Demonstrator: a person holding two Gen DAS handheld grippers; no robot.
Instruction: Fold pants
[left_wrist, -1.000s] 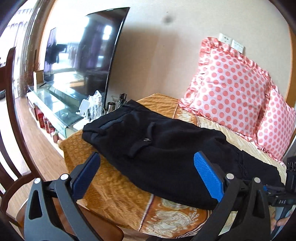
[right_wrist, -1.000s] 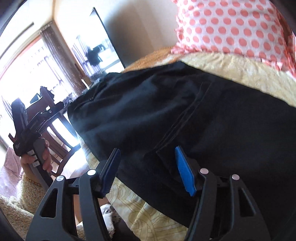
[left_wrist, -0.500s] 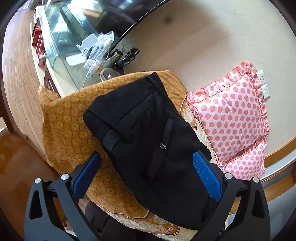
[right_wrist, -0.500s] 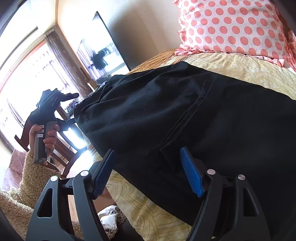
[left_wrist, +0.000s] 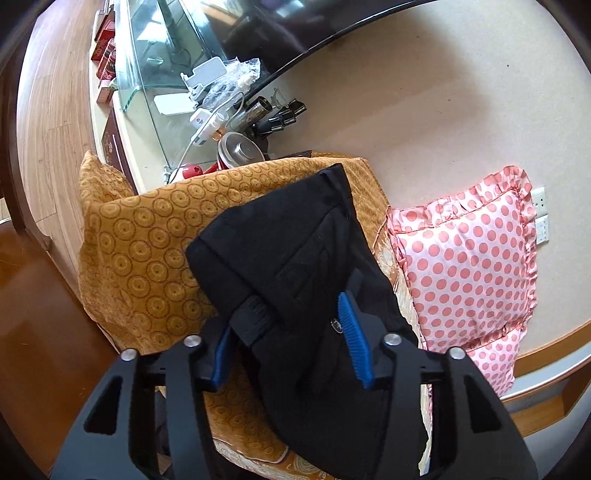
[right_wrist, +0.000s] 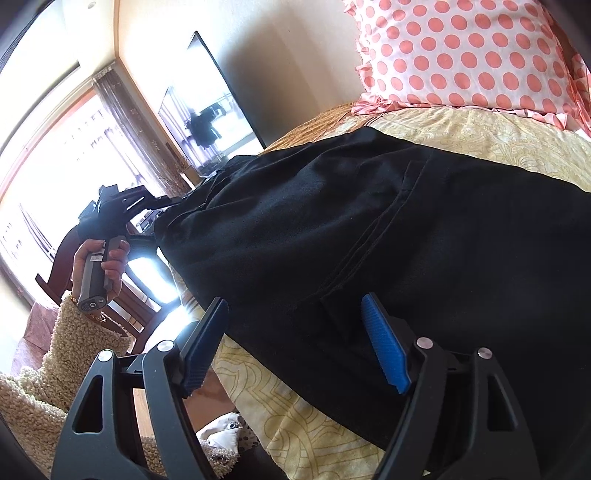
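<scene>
Black pants (left_wrist: 295, 258) lie across a bed with an orange and yellow patterned cover (left_wrist: 147, 251). My left gripper (left_wrist: 284, 343) is over the waistband end, near a belt loop and a small button. Its jaws are partly closed around the fabric edge, with a gap still between the blue pads (left_wrist: 354, 343). In the right wrist view the pants (right_wrist: 388, 236) fill the middle. My right gripper (right_wrist: 295, 347) is open at the near edge of the pants, with cloth between its fingers, not pinched. The left gripper (right_wrist: 122, 206) shows there at the far end of the pants.
Pink polka-dot pillows (left_wrist: 469, 266) lie against the wall at the head of the bed. A glass TV stand (left_wrist: 166, 62) with clutter and a metal pot (left_wrist: 240, 147) stands beyond the bed end. A wooden chair (right_wrist: 122, 295) stands beside the bed.
My left gripper rose, tilted down over the waistband end and narrowed its jaws around the fabric edge. My right gripper stayed open at the near edge of the pants.
</scene>
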